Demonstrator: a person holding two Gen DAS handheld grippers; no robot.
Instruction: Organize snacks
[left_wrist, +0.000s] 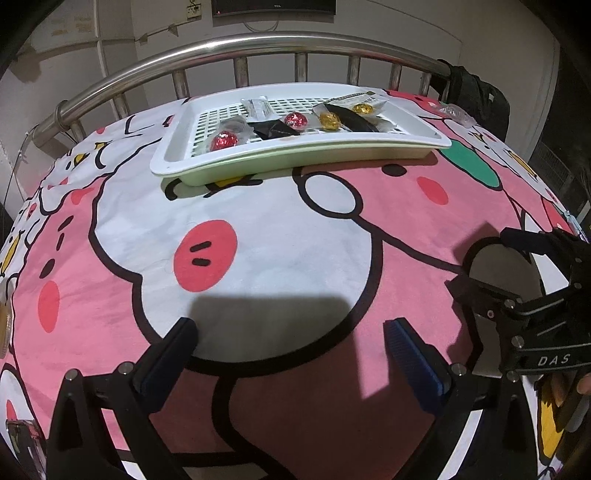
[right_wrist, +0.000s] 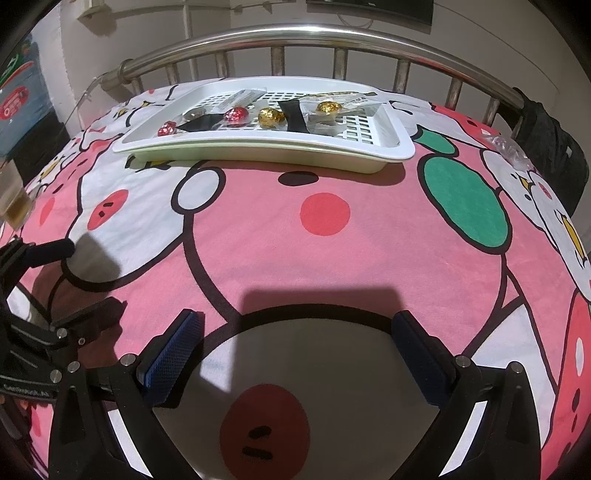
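A white slotted tray (left_wrist: 295, 146) (right_wrist: 258, 146) sits at the far end of the bed. It holds red foil balls (left_wrist: 224, 140) (right_wrist: 236, 113), gold foil balls (left_wrist: 330, 120) (right_wrist: 270, 116), black packets (left_wrist: 275, 128) (right_wrist: 293, 112) and clear-wrapped snacks (left_wrist: 258, 106). My left gripper (left_wrist: 291, 338) is open and empty, low over the blanket, well short of the tray. My right gripper (right_wrist: 297, 332) is open and empty too; it also shows in the left wrist view (left_wrist: 517, 280). The left gripper shows at the left edge of the right wrist view (right_wrist: 44, 258).
A pink cartoon blanket (left_wrist: 258, 229) (right_wrist: 332, 240) covers the bed. A steel bed rail (left_wrist: 258, 42) (right_wrist: 314, 31) stands behind the tray. A clear wrapper (left_wrist: 456, 112) (right_wrist: 508, 146) lies at the far right, beside a dark cloth (left_wrist: 476, 92) on the rail.
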